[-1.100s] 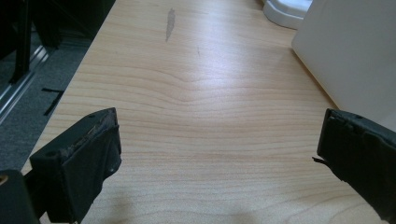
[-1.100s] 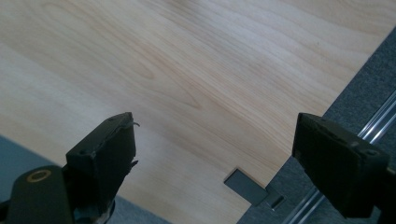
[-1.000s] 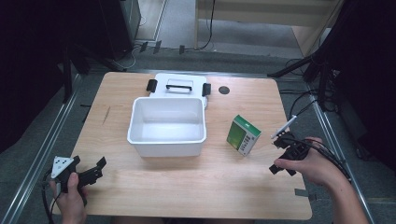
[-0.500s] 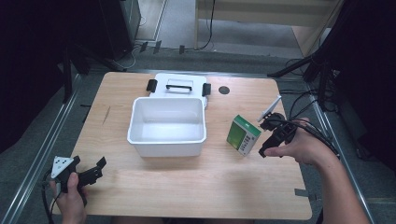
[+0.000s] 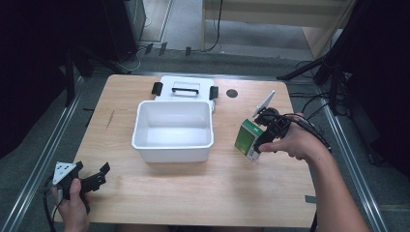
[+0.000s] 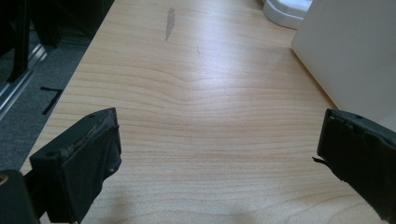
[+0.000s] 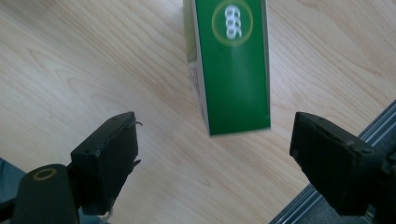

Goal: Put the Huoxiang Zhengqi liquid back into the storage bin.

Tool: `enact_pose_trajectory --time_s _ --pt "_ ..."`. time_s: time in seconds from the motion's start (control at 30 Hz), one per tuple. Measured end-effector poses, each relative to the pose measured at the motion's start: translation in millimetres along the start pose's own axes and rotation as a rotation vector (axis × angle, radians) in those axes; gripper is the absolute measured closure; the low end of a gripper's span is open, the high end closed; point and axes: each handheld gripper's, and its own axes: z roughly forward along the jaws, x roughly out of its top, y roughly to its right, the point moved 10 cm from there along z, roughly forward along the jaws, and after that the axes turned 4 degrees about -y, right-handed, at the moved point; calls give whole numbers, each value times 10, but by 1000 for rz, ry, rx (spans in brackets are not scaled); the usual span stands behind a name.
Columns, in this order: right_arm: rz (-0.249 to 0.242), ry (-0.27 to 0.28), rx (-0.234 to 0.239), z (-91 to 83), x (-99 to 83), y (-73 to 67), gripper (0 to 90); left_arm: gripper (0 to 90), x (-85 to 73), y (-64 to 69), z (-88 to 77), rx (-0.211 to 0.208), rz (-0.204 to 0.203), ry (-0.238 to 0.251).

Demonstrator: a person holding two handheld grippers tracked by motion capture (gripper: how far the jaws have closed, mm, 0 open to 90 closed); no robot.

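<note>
Right gripper has moved leftward to the green box, which stands on the table at 3 o'clock of the white bin; jaws wide apart, holding nothing. Left gripper open, empty, at 7 o'clock.

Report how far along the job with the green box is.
Done: the white bin stands open, its lid behind it. In hand: the right gripper is open at the green box, fingers not touching. Left: gripping it. The left gripper rests open.
</note>
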Motion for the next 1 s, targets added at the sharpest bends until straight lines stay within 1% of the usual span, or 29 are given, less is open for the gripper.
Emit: enact_pose_trajectory --time_s 0.13,0.27,0.3,0.37,0.4,0.43,0.5,0.57,0.67,0.7,0.73,0.77,0.8,0.83,0.87,0.97,1.0 --pt "9 19 4 40 126 11 157 1 0 0 0 0 0 0" --pt "21 29 4 78 229 12 201 1 1 0 1 0 -1 1" --pt "25 30 6 86 254 9 225 1 1 -1 1 0 -1 0" --pt "15 41 13 109 298 13 276 2 1 -1 1 0 -1 1" --pt "25 36 18 112 304 4 302 1 0 -1 1 0 -1 0" --pt "20 36 22 128 323 12 327 1 0 -1 2 0 -1 0" --pt "27 33 33 153 348 17 367 1 0 -1 2 0 0 -1" --pt "33 35 27 172 375 36 410 1 0 -1 3 0 0 -1" --pt "44 56 14 184 426 75 512 1 -1 -2 3 0 0 -3" --pt "42 64 22 187 443 77 556 2 -1 -2 4 0 -1 -3" --pt "36 67 20 186 451 81 574 1 -1 -2 4 0 -1 -3" --pt "35 65 14 182 450 81 610 1 -1 -2 4 0 -1 -3" --pt "22 74 23 173 460 71 635 1 -1 -3 4 0 -1 -3" --pt "20 86 42 164 473 55 641 1 -1 -2 4 0 -1 -3" --pt "12 87 40 163 473 54 643 1 -1 -2 4 0 -1 -3" --pt "-33 88 19 158 464 30 646 1 -3 -3 4 1 -1 -6" --pt "-62 90 4 154 461 35 647 1 -3 -4 4 1 -1 -6"
